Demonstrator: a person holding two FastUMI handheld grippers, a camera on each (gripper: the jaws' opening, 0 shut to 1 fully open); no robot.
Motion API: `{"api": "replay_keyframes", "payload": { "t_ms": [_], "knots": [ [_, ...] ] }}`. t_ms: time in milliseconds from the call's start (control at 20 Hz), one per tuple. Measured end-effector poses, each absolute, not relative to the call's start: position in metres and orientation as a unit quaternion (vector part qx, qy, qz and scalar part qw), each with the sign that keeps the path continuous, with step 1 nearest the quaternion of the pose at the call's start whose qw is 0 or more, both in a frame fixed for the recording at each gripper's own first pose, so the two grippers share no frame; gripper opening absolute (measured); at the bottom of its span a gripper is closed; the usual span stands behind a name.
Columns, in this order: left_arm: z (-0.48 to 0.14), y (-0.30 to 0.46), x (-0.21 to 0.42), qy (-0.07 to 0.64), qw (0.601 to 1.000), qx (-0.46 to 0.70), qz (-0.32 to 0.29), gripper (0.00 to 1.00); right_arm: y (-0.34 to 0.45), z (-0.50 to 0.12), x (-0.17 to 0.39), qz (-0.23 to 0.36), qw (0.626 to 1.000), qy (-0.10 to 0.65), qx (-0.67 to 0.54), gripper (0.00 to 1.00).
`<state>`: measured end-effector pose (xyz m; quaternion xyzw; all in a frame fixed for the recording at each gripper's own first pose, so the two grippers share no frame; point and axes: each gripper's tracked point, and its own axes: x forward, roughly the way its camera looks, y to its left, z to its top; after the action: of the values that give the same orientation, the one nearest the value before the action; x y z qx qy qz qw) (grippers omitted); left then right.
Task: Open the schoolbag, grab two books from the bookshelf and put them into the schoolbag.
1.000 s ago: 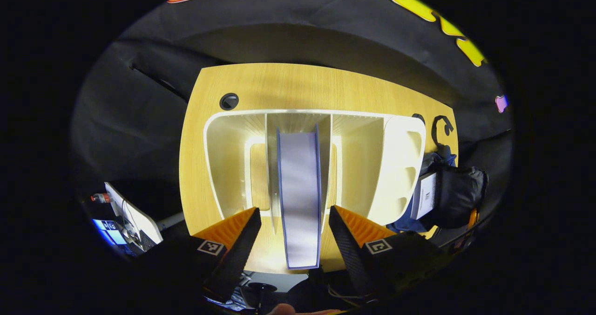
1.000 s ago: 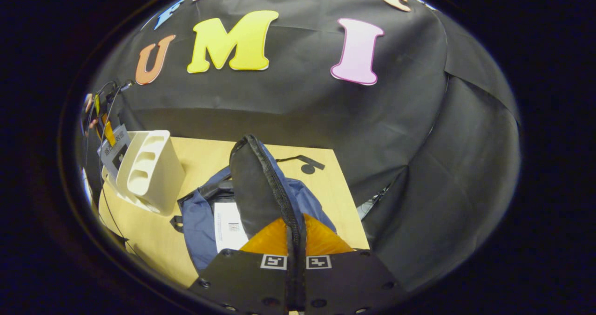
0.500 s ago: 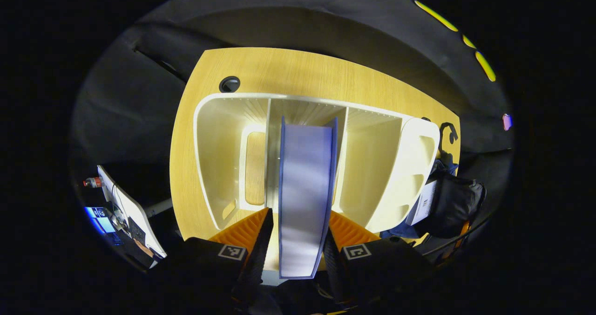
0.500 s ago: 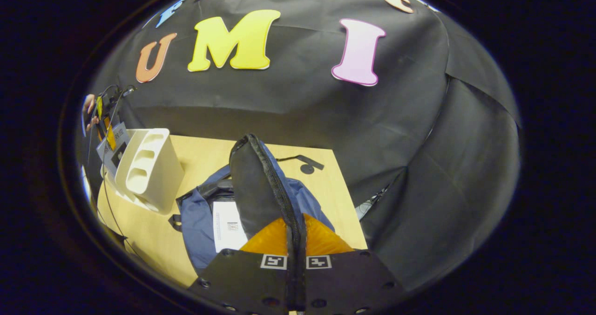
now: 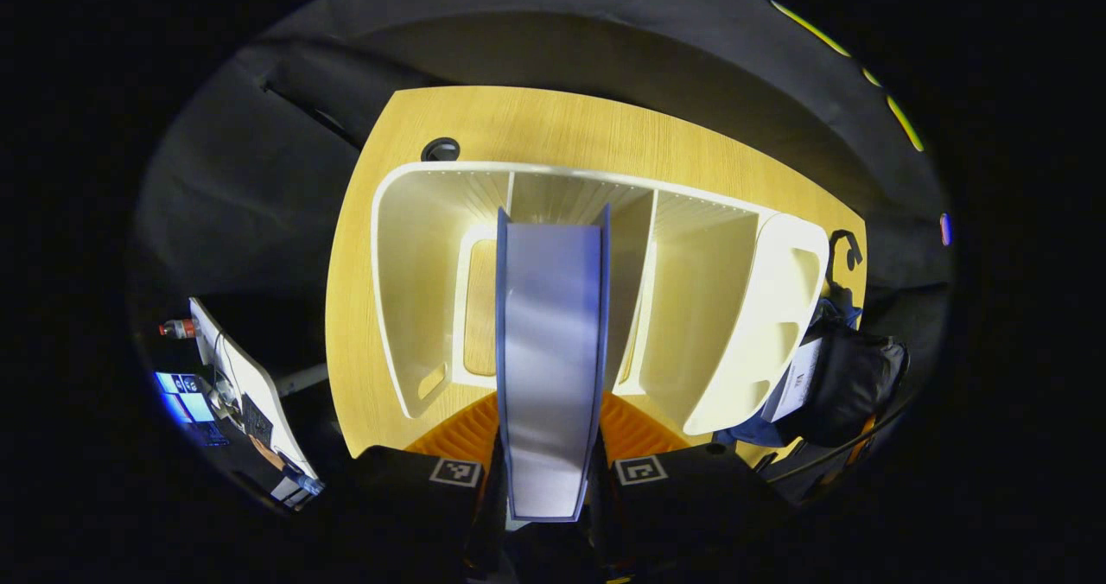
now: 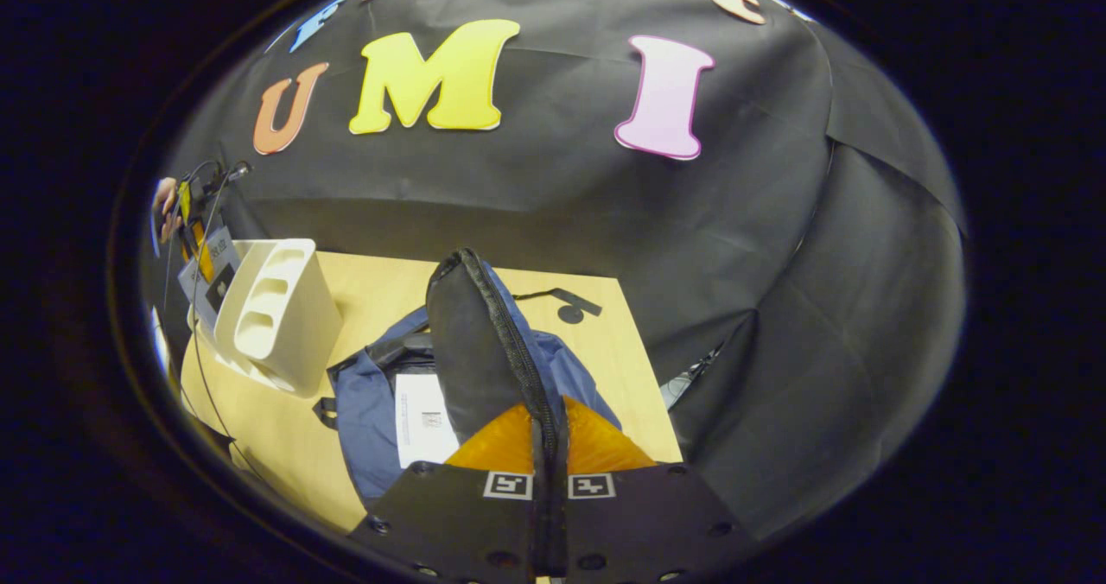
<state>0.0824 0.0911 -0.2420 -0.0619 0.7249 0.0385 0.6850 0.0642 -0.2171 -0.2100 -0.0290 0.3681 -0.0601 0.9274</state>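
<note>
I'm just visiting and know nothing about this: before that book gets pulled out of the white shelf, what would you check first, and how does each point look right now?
1. Left gripper closed on the book: ok, a finger sits on each side of it.
2. Book upright in the shelf: ok, it stands in a middle slot.
3. Way out of the slot: ok, nothing lies in front of the book.
4. Schoolbag open: ok, the right gripper pinches the flap's zipper edge and holds it up.
5. Room inside the bag: cannot tell; something white, perhaps a first book, lies in the opening.
6. Grip firmness: cannot tell.
</note>
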Motion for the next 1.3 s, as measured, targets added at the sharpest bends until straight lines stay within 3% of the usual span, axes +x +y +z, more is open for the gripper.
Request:
{"api": "replay_keyframes", "payload": {
  "t_ms": [150, 350, 450, 850, 1000, 1050, 1200, 1300],
  "knots": [
    [-0.228, 0.094, 0.081, 0.715, 0.697, -0.051, 0.03, 0.42, -0.216, -0.209, 0.064, -0.058, 0.928, 0.366, -0.029, 0.03],
    [-0.191, 0.092, 0.066, 0.696, 0.717, -0.042, 0.009, 0.42, -0.214, -0.209, 0.064, -0.052, 0.929, 0.365, -0.029, 0.0],
    [-0.172, 0.09, 0.054, 0.686, 0.726, -0.042, 0.0, 0.36, -0.212, -0.209, 0.063, -0.048, 0.93, 0.364, -0.03, 0.0],
    [-0.087, 0.092, 0.017, 0.633, 0.769, -0.091, -0.015, 0.42, -0.208, -0.207, 0.059, -0.04, 0.932, 0.359, -0.031, 0.0],
    [-0.059, 0.094, 0.014, 0.601, 0.792, -0.107, -0.021, 0.39, -0.207, -0.207, 0.058, -0.04, 0.932, 0.359, -0.031, 0.0],
    [-0.053, 0.087, 0.012, 0.594, 0.795, -0.123, -0.029, 0.42, -0.206, -0.207, 0.058, -0.039, 0.932, 0.358, -0.032, 0.0],
    [-0.043, 0.061, 0.013, 0.574, 0.8, -0.162, -0.065, 0.36, -0.204, -0.206, 0.057, -0.037, 0.933, 0.357, -0.033, 0.0],
    [-0.04, 0.036, 0.014, 0.564, 0.797, -0.194, -0.095, 0.39, -0.204, -0.206, 0.055, -0.039, 0.933, 0.357, -0.034, 0.0]
  ]
}}
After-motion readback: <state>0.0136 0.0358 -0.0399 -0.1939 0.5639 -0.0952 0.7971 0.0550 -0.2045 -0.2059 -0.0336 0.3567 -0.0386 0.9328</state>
